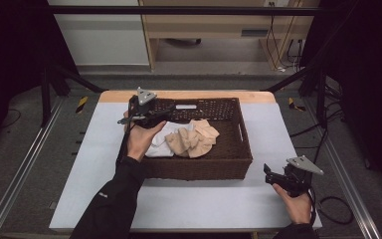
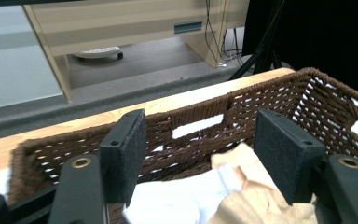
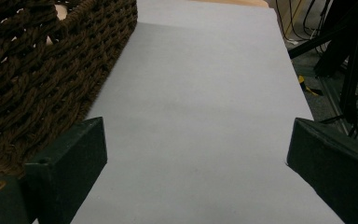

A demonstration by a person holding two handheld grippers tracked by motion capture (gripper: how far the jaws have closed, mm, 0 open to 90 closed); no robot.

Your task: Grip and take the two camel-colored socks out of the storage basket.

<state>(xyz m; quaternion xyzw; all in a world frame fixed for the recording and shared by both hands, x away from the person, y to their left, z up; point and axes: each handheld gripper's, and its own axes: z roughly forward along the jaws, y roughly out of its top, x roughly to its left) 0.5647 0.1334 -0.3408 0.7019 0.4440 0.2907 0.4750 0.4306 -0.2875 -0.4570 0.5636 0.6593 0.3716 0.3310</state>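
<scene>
A dark brown woven basket (image 1: 229,164) stands on the table's middle. Inside it lie a crumpled tan cloth (image 1: 195,139) and a white cloth (image 1: 160,144). My left gripper (image 1: 146,110) hovers over the basket's far left corner, open, with nothing between its jaws. In the left gripper view the white cloth (image 2: 177,200) and tan cloth (image 2: 247,186) lie just below the open gripper (image 2: 209,158), facing the basket's back wall (image 2: 191,116). My right gripper (image 1: 273,175) rests near the table's front right, open over bare tabletop. The basket's side (image 3: 32,79) shows to the left of the right gripper (image 3: 196,163).
The table has a pale grey mat (image 1: 204,204) and a wooden far edge (image 1: 189,93). Black frame poles (image 1: 298,74) stand at the far corners. A wooden cabinet (image 1: 214,25) and cables (image 1: 278,45) lie beyond the table. Bare mat (image 3: 200,93) stretches right of the basket.
</scene>
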